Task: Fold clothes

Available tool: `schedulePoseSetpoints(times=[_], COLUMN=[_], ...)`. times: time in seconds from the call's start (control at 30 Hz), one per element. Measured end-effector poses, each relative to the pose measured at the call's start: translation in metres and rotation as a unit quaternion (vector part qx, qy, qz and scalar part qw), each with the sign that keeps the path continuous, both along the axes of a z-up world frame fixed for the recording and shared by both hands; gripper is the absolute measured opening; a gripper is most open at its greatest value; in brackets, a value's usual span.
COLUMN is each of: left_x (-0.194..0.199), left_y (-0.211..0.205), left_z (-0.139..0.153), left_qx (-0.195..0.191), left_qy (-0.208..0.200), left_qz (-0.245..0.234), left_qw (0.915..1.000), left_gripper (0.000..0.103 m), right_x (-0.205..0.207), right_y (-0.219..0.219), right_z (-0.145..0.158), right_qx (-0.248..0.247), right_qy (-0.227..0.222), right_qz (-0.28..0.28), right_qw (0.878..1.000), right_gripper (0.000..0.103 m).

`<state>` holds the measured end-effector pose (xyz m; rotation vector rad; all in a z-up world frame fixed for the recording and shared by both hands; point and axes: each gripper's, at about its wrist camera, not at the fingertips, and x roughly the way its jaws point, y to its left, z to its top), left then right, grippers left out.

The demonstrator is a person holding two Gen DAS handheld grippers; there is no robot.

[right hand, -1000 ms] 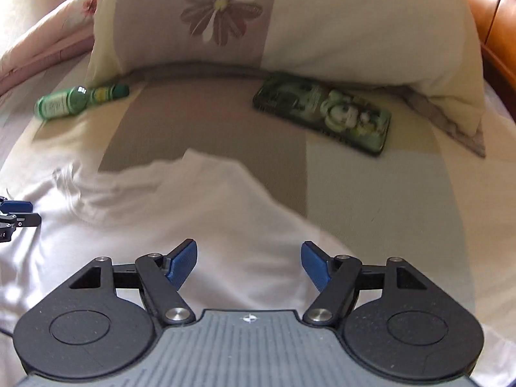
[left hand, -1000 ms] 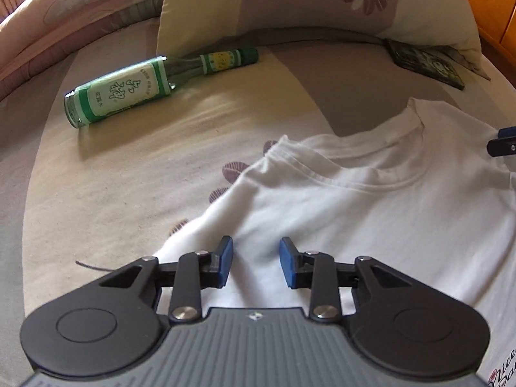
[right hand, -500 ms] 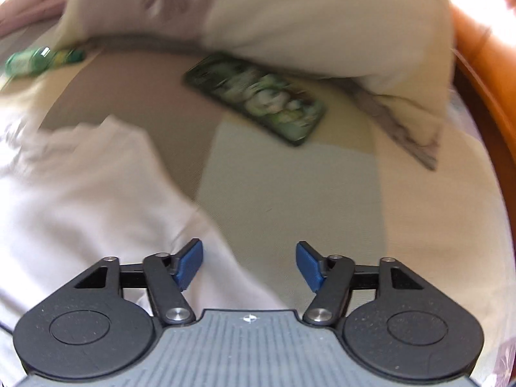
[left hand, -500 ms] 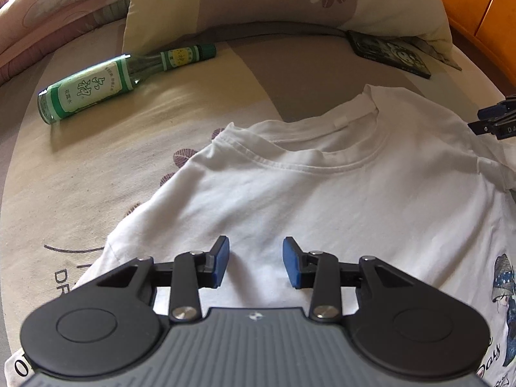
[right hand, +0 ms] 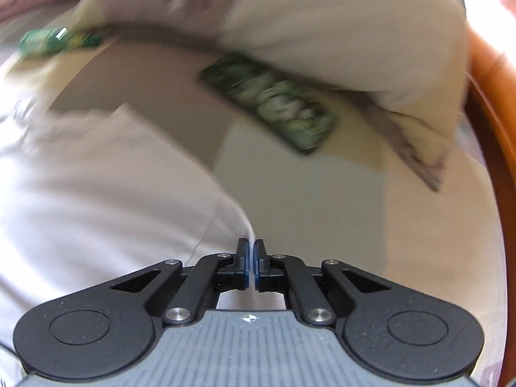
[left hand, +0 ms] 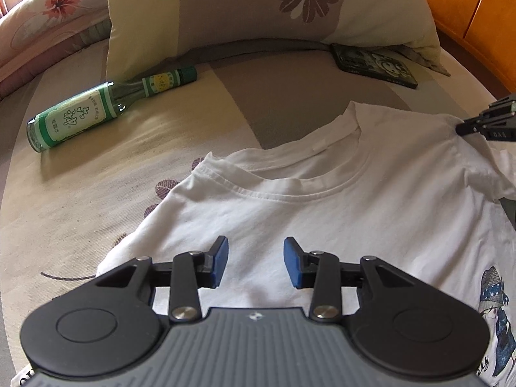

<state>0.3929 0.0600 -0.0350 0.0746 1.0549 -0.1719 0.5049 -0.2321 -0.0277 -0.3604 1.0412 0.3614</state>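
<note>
The right hand-held gripper snaps closed on the white T-shirt's edge; the left hand-held gripper hovers released, fold underway.

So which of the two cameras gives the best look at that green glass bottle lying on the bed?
The left wrist view. The green glass bottle with the white-and-green label lies on its side there, sharp and complete from base to cap. In the right wrist view it is only a blurred green streak at the upper left edge; no label is readable.

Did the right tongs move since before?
Yes. The right tongs slid rightward to the white T-shirt edge, closer to the phone, and shut on the fabric.
</note>
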Motion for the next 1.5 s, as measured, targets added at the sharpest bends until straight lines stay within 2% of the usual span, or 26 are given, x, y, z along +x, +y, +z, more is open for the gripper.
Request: schedulePoseSetpoints(times=[0.07,0.13,0.17,0.23,0.3,0.33,0.43,0.47,0.53,0.67,0.73,0.77,0.83,0.97,1.17,1.27,1.33,1.5], left_x=[0.0,-0.003,-0.005,-0.016,-0.029,-0.036,-0.054,-0.057,-0.057,-0.03,-0.009,0.001,0.005,-0.004,-0.016,-0.023,-0.021,0.018], left_y=[-0.002,-0.004,-0.005,-0.008,-0.011,-0.013,-0.015,-0.014,-0.008,0.009,0.018,0.022,0.02,0.01,-0.006,-0.014,-0.019,-0.008], left_z=[0.001,0.002,0.003,0.004,0.0,-0.004,-0.018,-0.022,-0.025,-0.027,-0.029,-0.031,-0.03,-0.025,-0.018,-0.014,-0.02,-0.029], left_qx=[0.002,0.007,0.01,0.015,0.019,0.022,0.024,0.024,0.025,0.037,0.034,0.033,0.023,-0.004,-0.046,-0.067,-0.065,-0.062], left_qy=[0.0,-0.002,-0.003,-0.005,-0.001,0.005,0.011,0.008,-0.004,-0.03,-0.034,-0.034,-0.03,-0.019,-0.002,0.007,0.008,-0.014], left_qz=[-0.003,-0.006,-0.006,-0.005,-0.002,0.003,0.021,0.027,0.035,0.042,0.049,0.054,0.051,0.031,0.002,-0.012,-0.022,-0.001], left_qw=[1.0,1.0,0.9999,0.9999,0.9998,0.9997,0.9994,0.9993,0.999,0.998,0.9976,0.9974,0.998,0.9993,0.9989,0.9977,0.9976,0.998], left_gripper=[0.04,0.042,0.044,0.047,0.052,0.053,0.054,0.054,0.062,0.071,0.083,0.085,0.085,0.08,0.082,0.082,0.082,0.082], right_x=[0.001,-0.005,-0.012,-0.028,-0.046,-0.054,-0.08,-0.082,-0.08,-0.05,-0.029,-0.018,0.001,0.01,-0.043,-0.068,-0.078,-0.065], right_y=[0.001,0.007,0.009,0.012,0.018,0.022,0.042,0.045,0.049,0.06,0.065,0.069,0.078,0.082,0.089,0.099,0.106,0.118], right_z=[0.0,0.008,0.016,0.029,0.028,0.024,-0.003,-0.012,-0.021,-0.029,-0.032,-0.034,-0.036,-0.026,-0.003,-0.013,-0.022,-0.025], right_qx=[-0.014,-0.022,-0.006,0.046,0.091,0.105,0.101,0.1,0.096,0.093,0.094,0.093,0.081,0.09,0.126,0.109,0.093,0.085], right_qy=[-0.005,-0.024,-0.031,-0.036,-0.009,0.006,0.02,0.017,-0.01,-0.024,-0.018,-0.016,-0.004,0.019,0.035,0.036,0.034,0.005], right_qz=[-0.017,-0.019,-0.018,-0.016,-0.016,-0.017,-0.019,-0.024,-0.024,-0.018,-0.005,0.002,0.012,-0.003,0.031,0.063,0.076,0.078], right_qw=[1.0,0.999,0.999,0.998,0.996,0.994,0.995,0.995,0.995,0.995,0.995,0.996,0.997,0.996,0.991,0.991,0.992,0.993], right_gripper=[0.007,0.021,0.027,0.057,0.068,0.07,0.071,0.071,0.081,0.085,0.089,0.092,0.102,0.103,0.103,0.103,0.103,0.103])
